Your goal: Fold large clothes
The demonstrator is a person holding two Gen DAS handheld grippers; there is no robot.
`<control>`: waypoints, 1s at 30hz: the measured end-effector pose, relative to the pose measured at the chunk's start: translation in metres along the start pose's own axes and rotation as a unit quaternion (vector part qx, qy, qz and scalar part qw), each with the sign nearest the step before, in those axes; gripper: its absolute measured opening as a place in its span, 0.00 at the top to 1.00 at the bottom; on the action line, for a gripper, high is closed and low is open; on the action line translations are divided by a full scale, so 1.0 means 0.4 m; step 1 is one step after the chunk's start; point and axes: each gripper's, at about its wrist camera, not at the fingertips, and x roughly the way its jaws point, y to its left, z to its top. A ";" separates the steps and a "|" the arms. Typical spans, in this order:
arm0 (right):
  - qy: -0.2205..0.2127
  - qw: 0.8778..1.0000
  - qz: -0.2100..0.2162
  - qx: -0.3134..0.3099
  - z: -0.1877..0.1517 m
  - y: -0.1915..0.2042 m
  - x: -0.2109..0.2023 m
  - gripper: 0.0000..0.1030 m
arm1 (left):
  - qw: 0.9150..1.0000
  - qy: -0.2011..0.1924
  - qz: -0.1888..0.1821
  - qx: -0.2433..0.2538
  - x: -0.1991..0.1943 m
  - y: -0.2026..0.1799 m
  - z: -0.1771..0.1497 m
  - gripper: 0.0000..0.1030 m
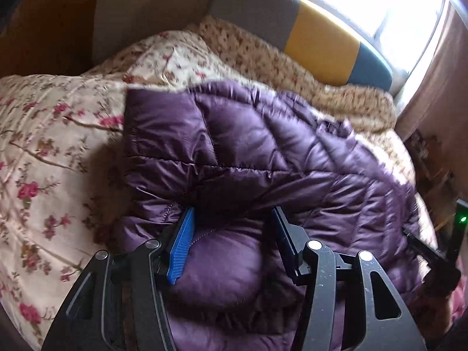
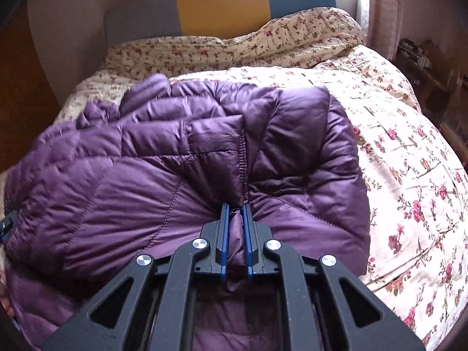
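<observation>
A floral quilt (image 2: 409, 158) covers the bed beneath a grey, yellow and blue headboard (image 2: 222, 3).

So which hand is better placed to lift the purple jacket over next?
Probably the right: its tongs are already pinched shut on the purple jacket. The left tongs stand open around a puffy fold, gripping nothing.

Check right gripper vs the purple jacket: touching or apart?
Touching. The right wrist view shows the right gripper with both blue pads closed on a pinched fold of the purple puffer jacket, fabric bunched between the fingers.
</observation>
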 end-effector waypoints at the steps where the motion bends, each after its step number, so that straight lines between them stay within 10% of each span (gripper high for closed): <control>1: -0.004 1.000 -0.001 -0.001 -0.008 0.000 0.004 0.93 | 1.000 -0.003 0.008 0.011 0.008 -0.005 -0.008 0.48; 9: -0.006 0.999 -0.024 -0.023 -0.011 0.021 0.013 0.89 | 0.999 -0.002 0.033 0.029 0.008 -0.020 -0.014 0.44; 13: -0.013 0.998 -0.043 -0.033 0.013 0.019 -0.018 0.47 | 0.998 -0.005 0.046 0.048 -0.024 -0.044 0.000 0.24; 21: -0.075 0.994 0.022 -0.071 0.072 0.115 -0.102 0.37 | 0.997 -0.041 0.045 0.051 -0.070 -0.068 0.050 0.24; 30: -0.035 0.994 0.025 -0.105 0.078 0.221 0.040 0.30 | 0.993 0.003 0.064 0.100 0.038 -0.096 0.053 0.22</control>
